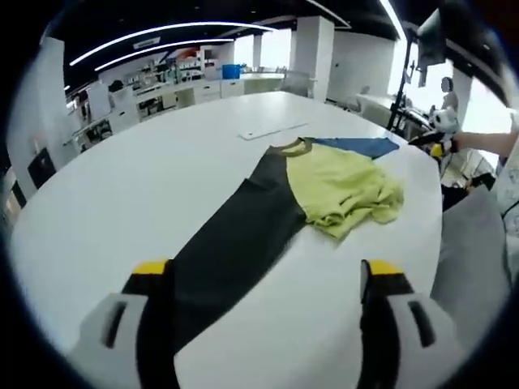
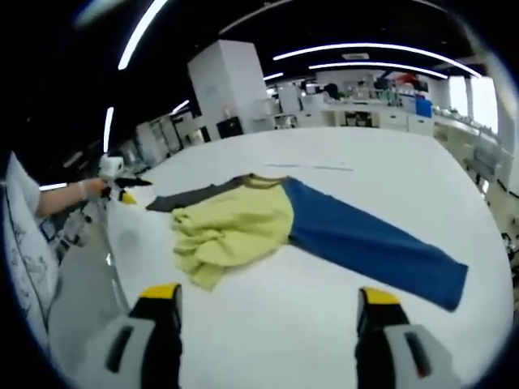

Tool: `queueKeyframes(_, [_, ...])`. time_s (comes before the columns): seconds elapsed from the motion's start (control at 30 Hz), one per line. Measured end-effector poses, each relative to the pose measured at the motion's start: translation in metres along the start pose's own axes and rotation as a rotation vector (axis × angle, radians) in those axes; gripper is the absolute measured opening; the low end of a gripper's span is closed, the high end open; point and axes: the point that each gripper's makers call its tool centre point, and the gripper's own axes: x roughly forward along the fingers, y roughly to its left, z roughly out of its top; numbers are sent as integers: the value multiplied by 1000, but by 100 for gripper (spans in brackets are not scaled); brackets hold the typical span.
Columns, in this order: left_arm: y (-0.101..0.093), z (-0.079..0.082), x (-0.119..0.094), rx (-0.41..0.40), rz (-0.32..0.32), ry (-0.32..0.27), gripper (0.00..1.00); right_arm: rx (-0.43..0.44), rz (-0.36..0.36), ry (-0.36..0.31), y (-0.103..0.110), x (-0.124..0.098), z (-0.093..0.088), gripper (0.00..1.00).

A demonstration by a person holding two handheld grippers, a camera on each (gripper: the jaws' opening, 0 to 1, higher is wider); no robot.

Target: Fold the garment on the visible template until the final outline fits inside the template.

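Observation:
A long-sleeved garment lies on the white table [image 1: 146,186]. Its yellow body [image 1: 340,190] is bunched up, with a black sleeve [image 1: 235,235] stretching toward my left gripper [image 1: 259,271] and a blue sleeve [image 1: 361,146] at the far side. The left jaws are open, and the black cuff lies flat between them, close to the left jaw. In the right gripper view, the yellow body [image 2: 231,227] is left of centre and the blue sleeve [image 2: 373,243] runs right. My right gripper [image 2: 268,296] stands open over bare table [image 2: 389,174]. A thin pale template outline [image 1: 272,130] lies beyond the collar.
A hand holds the other gripper [image 1: 438,134] past the table's right edge, and the left one [image 2: 113,182] appears by the black sleeve [image 2: 195,196]. Grey fabric [image 1: 470,243] hangs beside that edge. Lab benches and a blue bin [image 1: 231,71] stand far behind.

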Motion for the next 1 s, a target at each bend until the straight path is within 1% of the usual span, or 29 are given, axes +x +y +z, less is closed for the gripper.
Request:
queueKeyframes(0.03, [1,-3,2,20,-11,5,90,-4,0,-2,1,-1,0,89])
queueKeyframes(0.13, [-5,-5,2,19,-18,1,89,-10,-2,-6,3,-2,0,89])
queueKeyframes(0.27, [-13,-3,1,0,-15,-34,87,-20,1,-11,6,2,1,86])
queueKeyframes(0.33, [-18,-1,1,-9,-18,-52,87,-24,12,-14,13,4,2,85])
queueKeyframes(0.4, [-25,-1,0,-8,-25,-57,86,-33,23,-15,18,8,3,84])
queueKeyframes(0.47, [-31,-2,-1,-9,-23,-63,85,-75,40,-4,27,13,2,80])
queueKeyframes(0.53, [-32,-3,-2,-19,-18,-72,85,-148,56,19,36,21,0,74])
queueKeyframes(0.57, [-33,-3,-2,-22,-19,-75,85,-169,74,29,42,24,-1,72])
queueKeyframes(0.6, [-36,-4,-3,-28,-18,-77,85,-186,98,43,52,28,-4,70])
queueKeyframes(0.67, [-41,-5,-5,-31,-20,-79,84,-210,116,65,59,35,-8,69])
queueKeyframes(0.7, [-46,-6,-6,-30,-20,-78,84,-222,134,81,66,39,-11,68])
queueKeyframes(0.73, [-47,-7,-8,-33,-17,-78,84,-239,148,93,71,43,-14,64])
queueKeyframes(0.8, [-48,-9,-11,-35,-11,-79,84,-274,152,113,75,48,-19,55])
queueKeyframes(0.83, [-50,-9,-14,-46,-9,-89,84,-316,167,130,81,52,-23,51])
queueKeyframes(0.93, [-54,-11,-18,-57,-7,-95,82,-353,185,149,94,61,-29,47])
queueKeyframes(1.0, [-55,-14,-20,-54,-2,-92,82,-413,196,187,98,66,-36,45])
